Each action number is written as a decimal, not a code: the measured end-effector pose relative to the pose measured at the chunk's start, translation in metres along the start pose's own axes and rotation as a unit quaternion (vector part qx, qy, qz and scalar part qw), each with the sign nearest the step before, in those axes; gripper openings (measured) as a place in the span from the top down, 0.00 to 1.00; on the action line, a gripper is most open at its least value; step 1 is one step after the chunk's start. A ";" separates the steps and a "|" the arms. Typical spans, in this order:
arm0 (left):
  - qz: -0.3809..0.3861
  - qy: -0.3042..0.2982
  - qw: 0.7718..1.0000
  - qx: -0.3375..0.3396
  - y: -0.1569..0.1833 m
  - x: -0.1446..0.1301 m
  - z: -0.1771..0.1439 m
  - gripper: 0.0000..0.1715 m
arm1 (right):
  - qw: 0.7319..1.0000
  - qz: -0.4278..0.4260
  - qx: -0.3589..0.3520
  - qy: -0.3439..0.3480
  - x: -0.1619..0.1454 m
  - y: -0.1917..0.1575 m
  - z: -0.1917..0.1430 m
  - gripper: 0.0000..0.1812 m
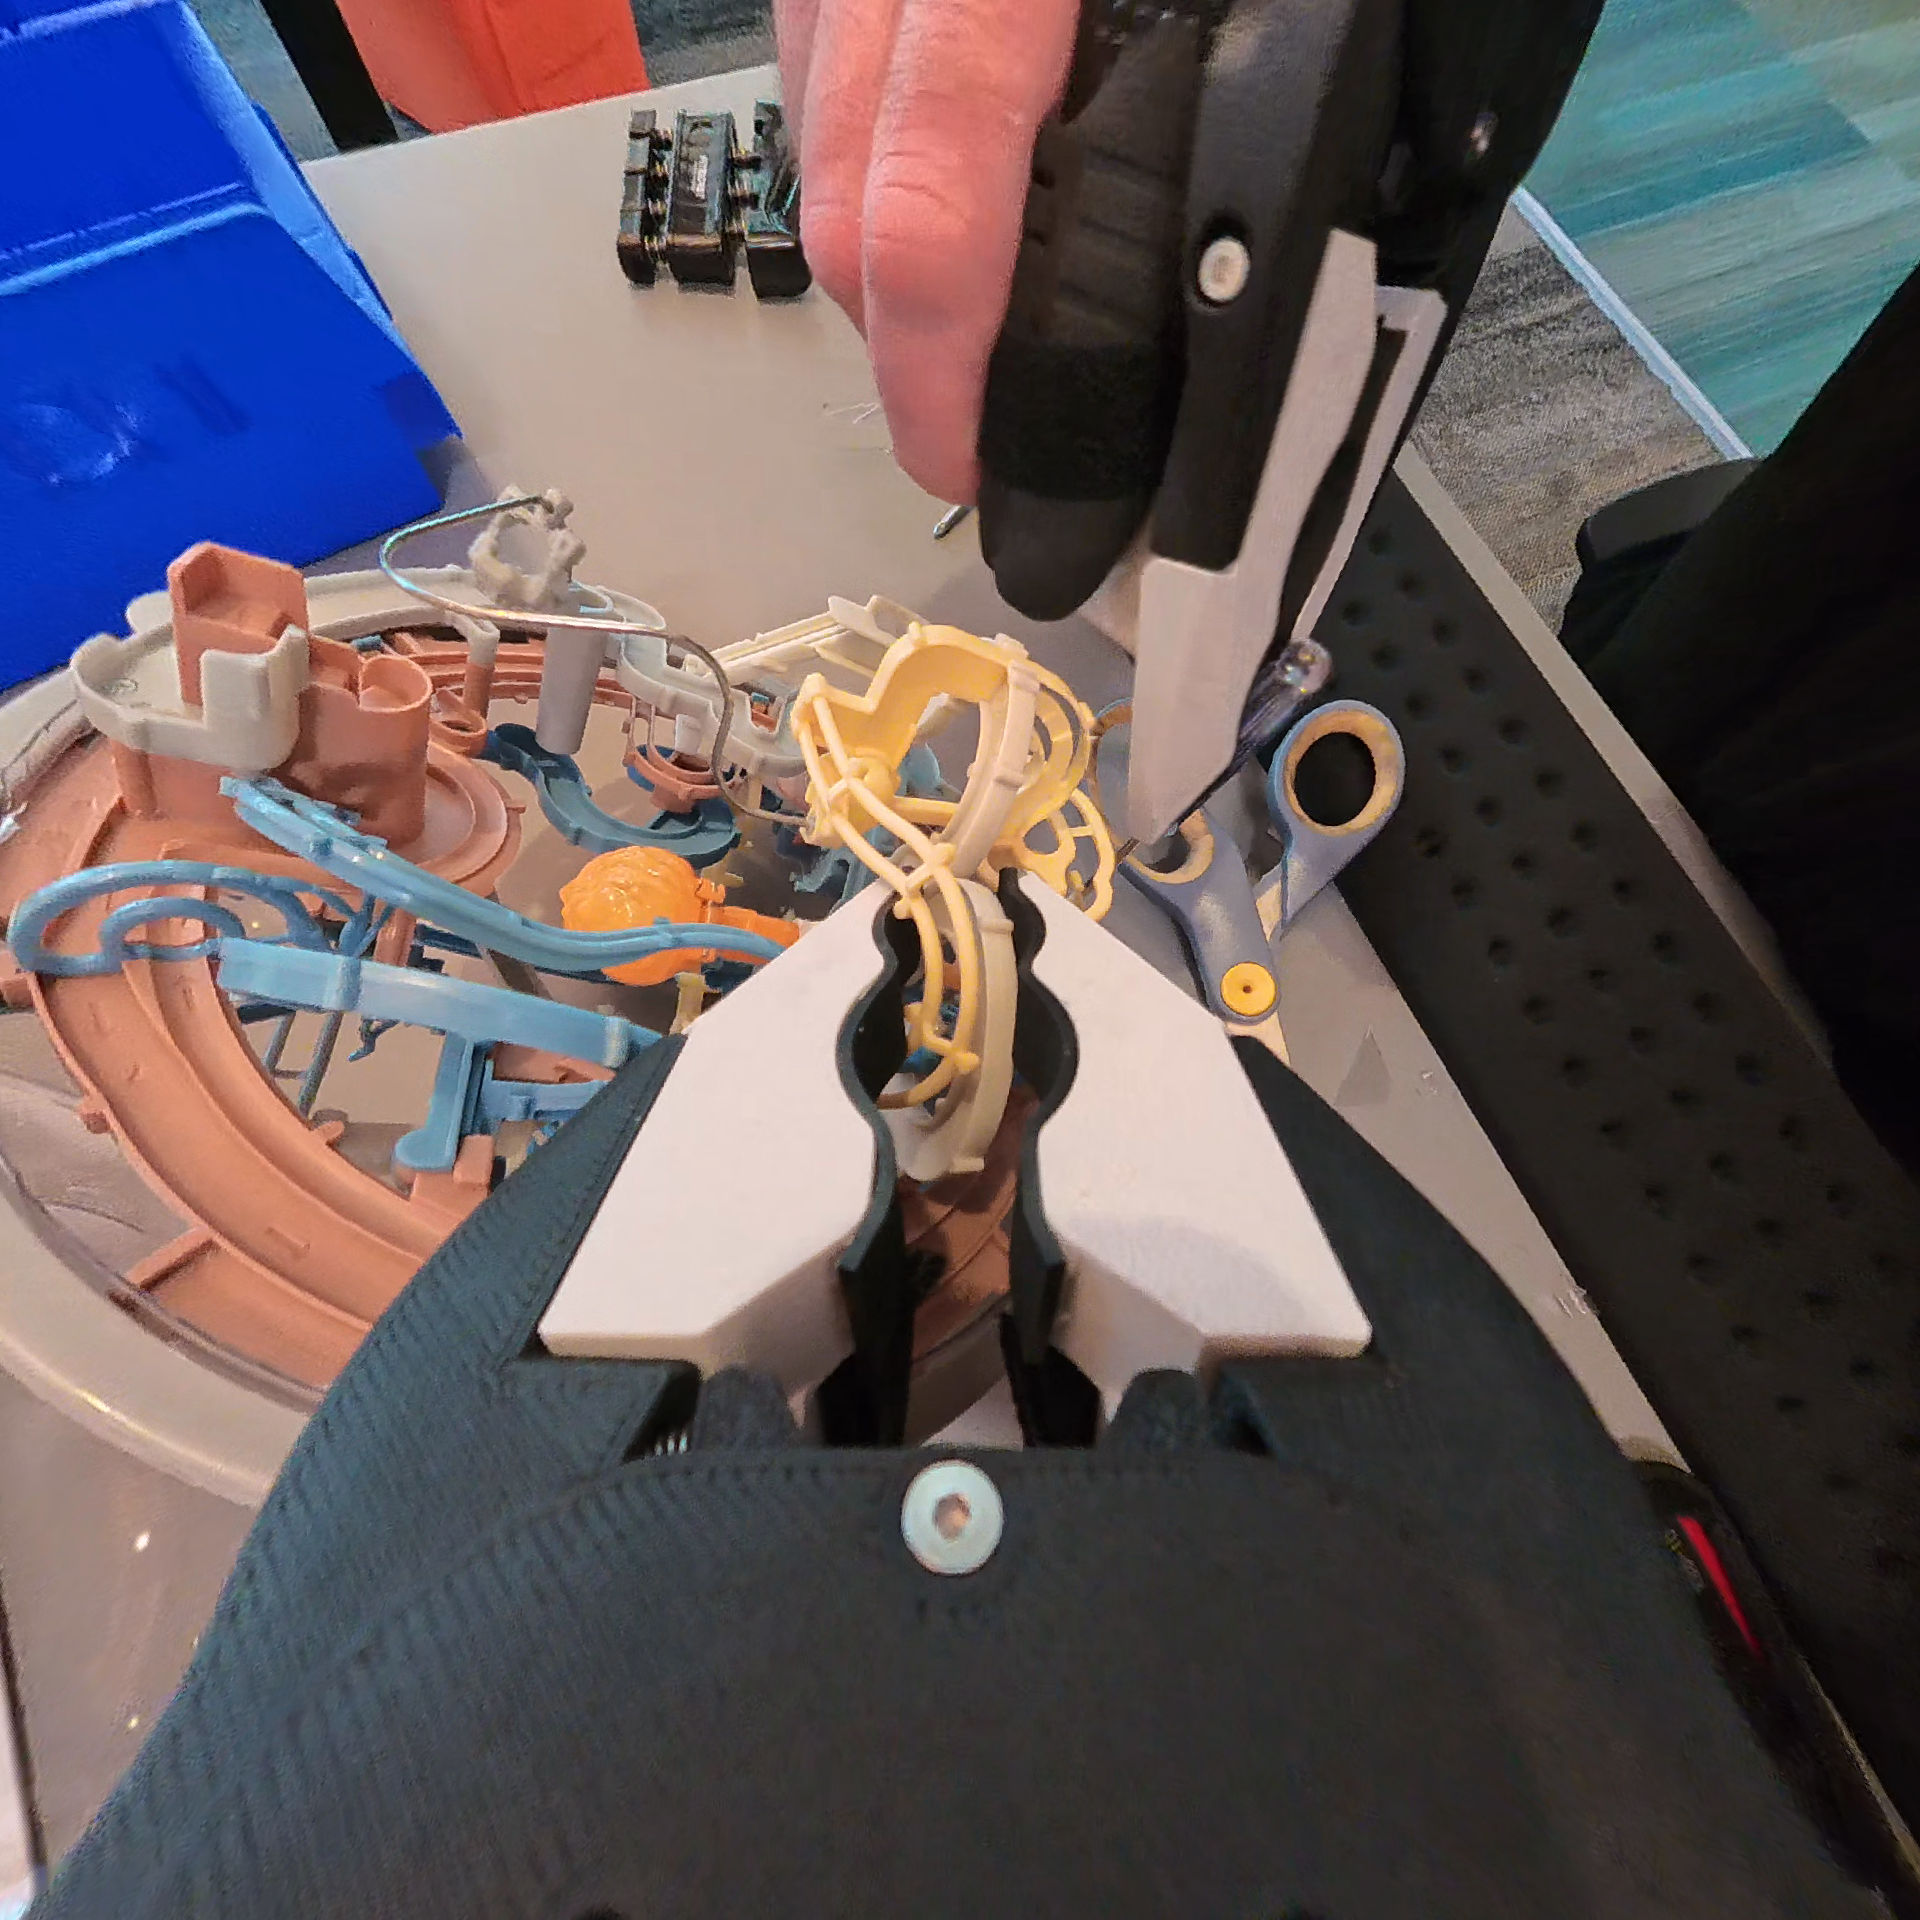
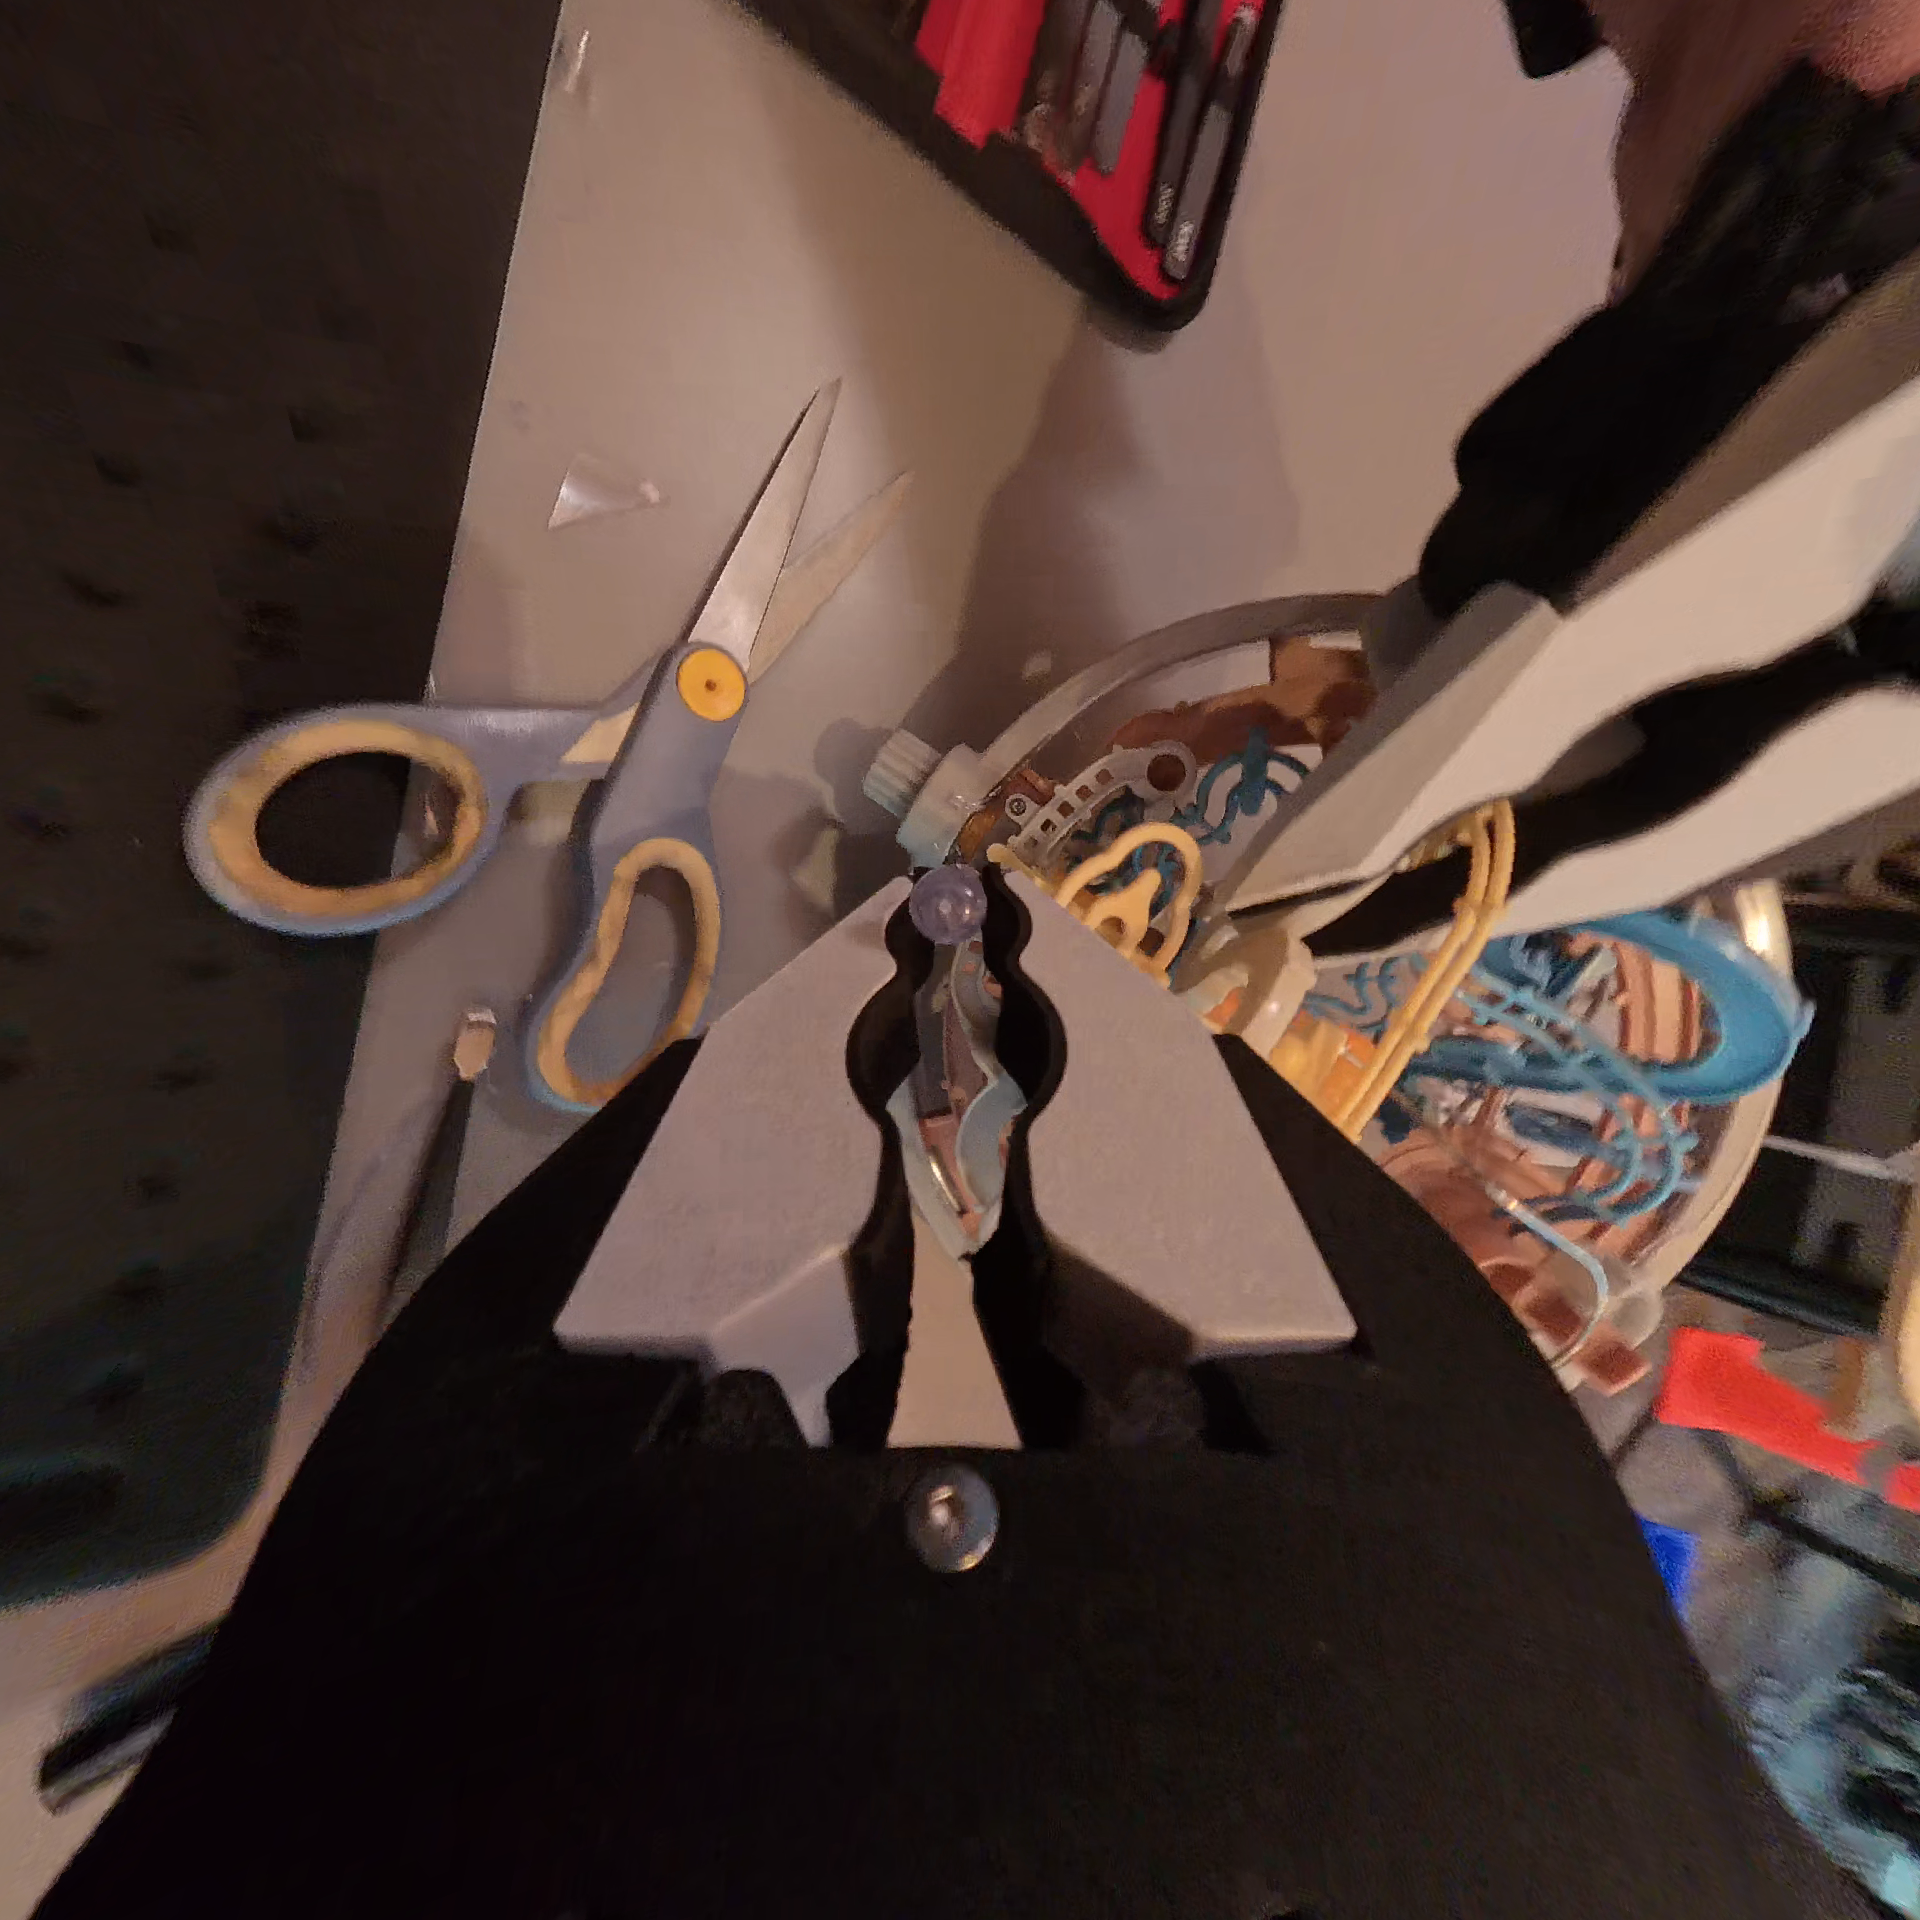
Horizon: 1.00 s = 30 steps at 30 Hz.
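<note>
An opened clear-shelled maze toy (image 1: pixel 197 1122) lies on the table, with brown rings, light blue tracks (image 1: pixel 353 982) and an orange piece (image 1: pixel 629 902) inside. My left gripper (image 1: pixel 951 896) is shut on a cream-yellow lattice track piece (image 1: pixel 935 748) that stands at the toy's right edge. It also shows in the right wrist view (image 2: pixel 1288 883). My right gripper (image 2: pixel 951 885) is shut on a small tool with a clear purple handle (image 2: pixel 943 902), seen end-on. It points down at the toy's rim beside the yellow piece, as the left wrist view (image 1: pixel 1153 821) shows.
Blue-and-yellow scissors (image 2: pixel 644 810) lie open right next to the right gripper's tip. A black perforated mat (image 1: pixel 1621 935) edges the table. A blue bin (image 1: pixel 156 364) stands at the far left, black clip parts (image 1: pixel 707 197) behind. A red-lined tool case (image 2: pixel 1091 135) lies nearby. The gap from one gripper's tips to the other's is roughly 6 centimetres.
</note>
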State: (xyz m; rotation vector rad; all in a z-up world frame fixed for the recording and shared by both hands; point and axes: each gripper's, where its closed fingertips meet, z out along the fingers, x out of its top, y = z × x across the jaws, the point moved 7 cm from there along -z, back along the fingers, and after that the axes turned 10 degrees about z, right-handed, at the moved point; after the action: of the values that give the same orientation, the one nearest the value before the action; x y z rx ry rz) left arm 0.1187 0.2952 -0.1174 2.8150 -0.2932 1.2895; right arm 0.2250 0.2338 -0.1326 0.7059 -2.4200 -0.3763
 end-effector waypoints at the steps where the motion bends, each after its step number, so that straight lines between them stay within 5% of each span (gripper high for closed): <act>1: 0.003 -0.001 1.000 -0.005 -0.002 0.001 0.001 0.93 | 0.999 -0.029 0.000 -0.015 0.001 -0.001 0.001 0.96; 9: 0.039 -0.020 0.996 -0.080 -0.011 0.007 0.004 0.90 | 0.991 -0.109 0.034 -0.075 0.010 0.003 0.007 0.96; 20: 0.034 0.028 0.999 0.010 0.007 0.000 -0.006 0.58 | 0.999 -0.022 0.002 -0.044 -0.012 0.014 0.005 0.96; 24: 0.048 -0.012 0.998 0.042 0.010 -0.001 -0.005 0.52 | 0.999 0.021 -0.017 -0.027 -0.015 0.016 0.008 0.96; 30: 0.073 -0.045 0.991 0.102 0.015 -0.005 -0.005 0.59 | 0.992 0.108 -0.054 0.023 -0.025 0.012 0.012 0.96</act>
State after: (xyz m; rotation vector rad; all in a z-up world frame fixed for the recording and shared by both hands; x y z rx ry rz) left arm 0.1091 0.2816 -0.1191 3.0823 -0.3982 1.2902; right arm 0.2301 0.2588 -0.1484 0.3963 -2.3822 -0.3945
